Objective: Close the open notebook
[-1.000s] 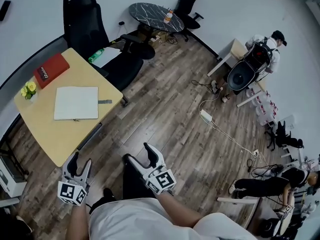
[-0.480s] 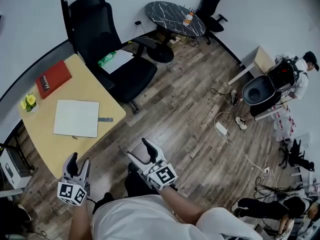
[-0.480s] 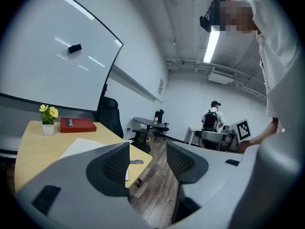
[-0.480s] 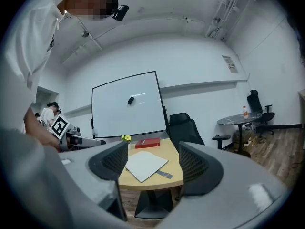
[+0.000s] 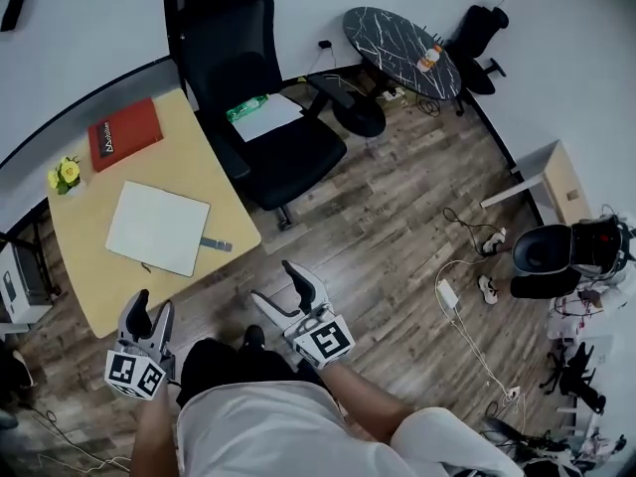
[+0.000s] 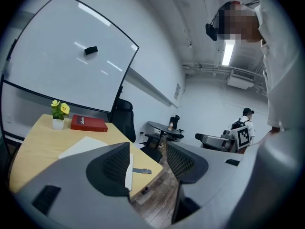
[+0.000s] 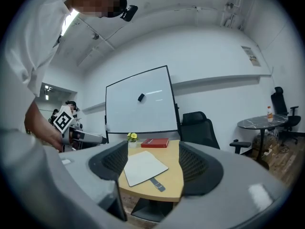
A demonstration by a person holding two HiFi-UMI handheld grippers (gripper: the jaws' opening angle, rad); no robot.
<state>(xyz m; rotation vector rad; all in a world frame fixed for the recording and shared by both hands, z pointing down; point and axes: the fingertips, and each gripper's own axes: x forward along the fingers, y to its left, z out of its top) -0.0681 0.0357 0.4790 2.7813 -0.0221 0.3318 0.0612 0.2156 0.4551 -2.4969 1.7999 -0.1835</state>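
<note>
Pale wood table carries the white notebook, lying flat with its grey strap pointing at the near edge and a red book beyond it. My left gripper and right gripper hang clear of the notebook, jaws wide apart, holding nothing

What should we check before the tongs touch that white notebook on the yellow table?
1. Left tongs open and empty: ok.
2. Right tongs open and empty: ok.
3. Notebook lying flat on the table with nothing on top: ok.
4. Red book and flower pot apart from the notebook: ok.
5. Tongs close enough to reach it: not ok. Both hang short of the table edge.
6. Notebook open or shut: cannot tell. It looks like one flat white slab with a grey strap sticking out.
</note>
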